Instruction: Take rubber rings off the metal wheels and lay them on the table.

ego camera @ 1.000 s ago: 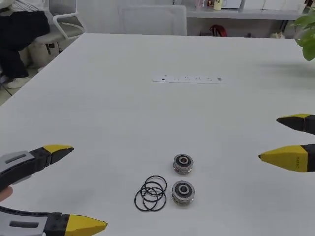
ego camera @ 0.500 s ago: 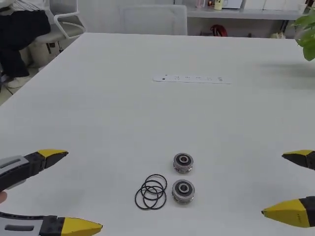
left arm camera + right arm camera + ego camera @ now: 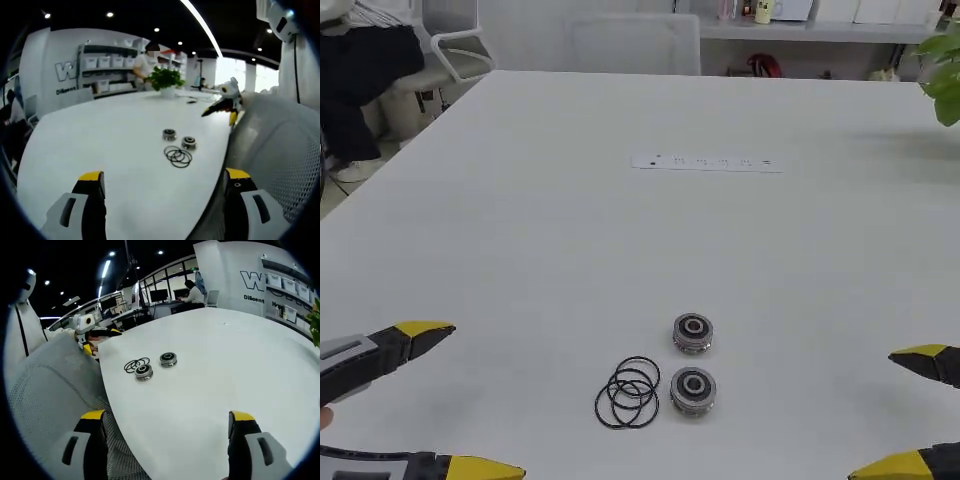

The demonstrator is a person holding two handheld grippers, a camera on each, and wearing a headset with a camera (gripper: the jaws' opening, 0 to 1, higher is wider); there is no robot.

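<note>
Rubber rings, likely limp, light, best pinched at the rim, lie beside metal wheels; left tool, right tool gape empty.

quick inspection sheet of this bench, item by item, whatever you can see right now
surface: white table, flat and evenly lit
job's things: far wheel and near wheel, metal, lying flat close together; loose pile of black rubber rings on the table just left of the near wheel
clutter: flat white strip on the table further back
tools: left tool and right tool both open, holding nothing, well clear of the wheels
cables: nothing seen
surroundings: office chair, shelf, green plant
</note>
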